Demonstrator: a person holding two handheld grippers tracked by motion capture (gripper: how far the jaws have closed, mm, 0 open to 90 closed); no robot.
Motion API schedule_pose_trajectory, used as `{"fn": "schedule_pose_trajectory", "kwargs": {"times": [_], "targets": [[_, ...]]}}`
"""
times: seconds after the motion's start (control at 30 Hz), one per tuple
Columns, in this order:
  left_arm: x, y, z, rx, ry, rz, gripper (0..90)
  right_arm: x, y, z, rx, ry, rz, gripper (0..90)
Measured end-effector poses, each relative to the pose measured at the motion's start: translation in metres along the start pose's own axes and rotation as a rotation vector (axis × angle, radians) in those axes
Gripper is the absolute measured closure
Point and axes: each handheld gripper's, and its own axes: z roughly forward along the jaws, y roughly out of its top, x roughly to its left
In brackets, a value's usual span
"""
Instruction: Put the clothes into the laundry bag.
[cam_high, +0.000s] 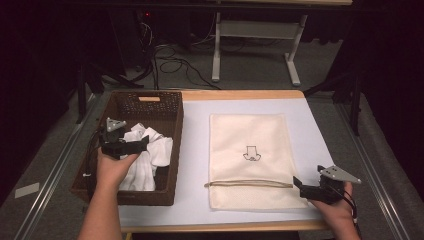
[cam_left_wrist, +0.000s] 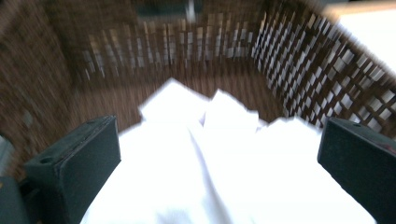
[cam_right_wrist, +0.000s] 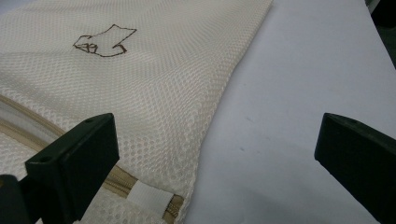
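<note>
Brown wicker basket (cam_high: 170, 125), counter's left: white cloths (cam_high: 150, 155) inside; left tool (cam_high: 131, 146) above them, jaws spread, empty. Cream mesh bag (cam_high: 250, 135), centre, flat, zip (cam_high: 250, 184) closed. Right tool (cam_high: 305, 186) beside the zip's end, jaws wide, empty.

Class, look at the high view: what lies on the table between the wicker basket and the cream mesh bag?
Nothing: between the basket and the mesh bag is a bare strip of the white table cover.

White cloths (cam_high: 146, 155) heaped in basket (cam_high: 172, 150); mesh bag (cam_high: 248, 150) flat, seemingly zipped.
</note>
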Motion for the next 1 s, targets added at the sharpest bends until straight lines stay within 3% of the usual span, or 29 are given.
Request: {"fn": "schedule_pose_trajectory", "kwargs": {"times": [0.03, 0.17, 0.23, 0.27, 0.33, 0.37, 0.4, 0.5, 0.7, 0.77, 0.87, 1.0], "targets": [[0.001, 0.000, 0.003, 0.050, 0.013, 0.000, 0.3, 0.000, 0.000, 0.000, 0.001, 0.001, 0.000, 0.4], [0.001, -0.002, 0.014, 0.171, 0.020, -0.007, 0.3, -0.001, 0.000, 0.000, -0.004, 0.003, 0.010, 0.4], [0.000, -0.003, 0.016, 0.198, 0.015, -0.006, 0.2, -0.002, 0.000, 0.000, 0.001, 0.002, 0.009, 0.4], [-0.001, -0.005, 0.022, 0.266, 0.003, 0.013, 0.3, -0.002, 0.000, 0.000, 0.002, 0.002, 0.010, 0.4], [-0.002, -0.006, 0.024, 0.293, -0.004, 0.016, 0.3, -0.002, 0.000, 0.000, 0.001, 0.002, 0.006, 0.4], [-0.004, -0.008, 0.029, 0.347, -0.010, 0.027, 0.3, -0.002, 0.000, 0.000, 0.005, -0.001, 0.007, 0.4], [-0.004, -0.008, 0.029, 0.347, -0.010, 0.027, 0.2, -0.002, 0.000, 0.000, 0.005, -0.001, 0.007, 0.4], [-0.005, -0.011, 0.037, 0.424, -0.022, 0.028, 0.2, -0.002, 0.000, 0.000, 0.008, -0.002, 0.006, 0.4], [-0.007, -0.015, 0.044, 0.493, -0.043, 0.027, 0.2, -0.002, 0.000, 0.000, 0.009, -0.001, 0.011, 0.5], [-0.008, -0.018, 0.049, 0.549, -0.061, 0.020, 0.2, -0.002, 0.000, -0.001, 0.009, 0.000, 0.015, 0.5], [-0.013, -0.021, 0.054, 0.610, -0.045, 0.060, 0.3, -0.002, -0.001, -0.001, 0.009, 0.000, 0.014, 0.5], [-0.012, -0.022, 0.057, 0.627, -0.033, 0.081, 0.5, -0.002, -0.001, -0.001, 0.010, 0.001, 0.016, 0.5]]}}
